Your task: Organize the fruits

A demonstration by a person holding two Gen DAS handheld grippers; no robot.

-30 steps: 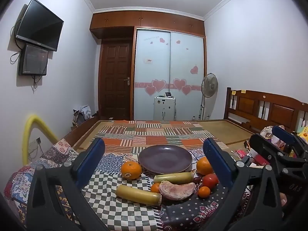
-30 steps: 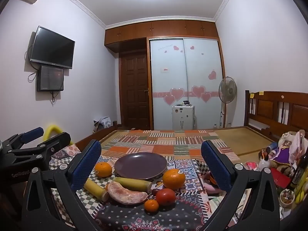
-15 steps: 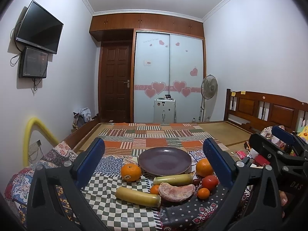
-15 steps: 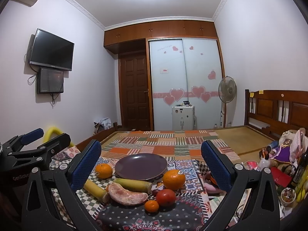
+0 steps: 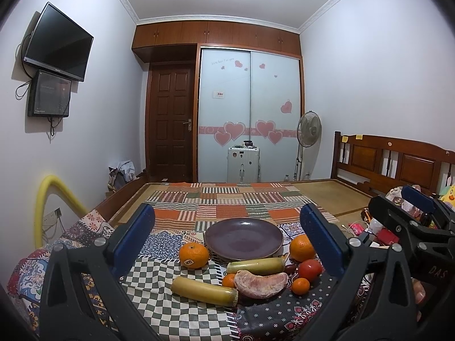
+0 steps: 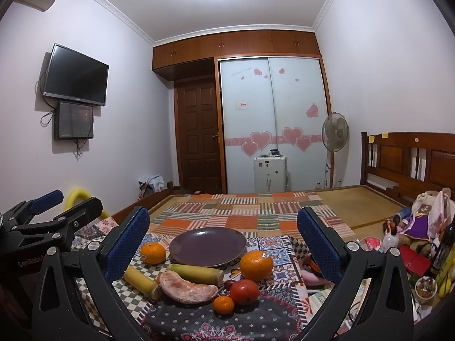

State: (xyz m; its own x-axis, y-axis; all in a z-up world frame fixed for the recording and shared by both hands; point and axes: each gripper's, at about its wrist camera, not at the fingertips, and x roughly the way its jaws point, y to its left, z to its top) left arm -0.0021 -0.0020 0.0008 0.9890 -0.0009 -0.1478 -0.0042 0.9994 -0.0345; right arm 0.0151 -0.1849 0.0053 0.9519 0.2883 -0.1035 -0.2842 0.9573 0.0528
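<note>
A purple plate (image 5: 243,238) (image 6: 207,245) sits bare on the patterned cloth. In front of it lie two oranges (image 5: 193,255) (image 5: 302,247), two yellow-green banana pieces (image 5: 204,290) (image 5: 256,265), a peeled pomelo segment (image 5: 260,284) (image 6: 187,289), a red tomato (image 5: 310,269) (image 6: 244,291) and small tangerines (image 5: 300,286) (image 6: 223,304). My left gripper (image 5: 233,238) is open and empty, held above and behind the fruit. My right gripper (image 6: 223,238) is open and empty, likewise above the fruit. Each gripper shows at the edge of the other's view.
The fruit lies on a low cloth-covered surface (image 5: 159,281) in front of a patchwork-covered bed (image 5: 227,199). Toys, bottles and clutter (image 6: 418,227) sit at the right. A yellow tube (image 5: 45,199) and a wall socket are at the left.
Both grippers have tilted up a little, so the fruit sits slightly lower in each view. Both stay open. No fruit has moved.
</note>
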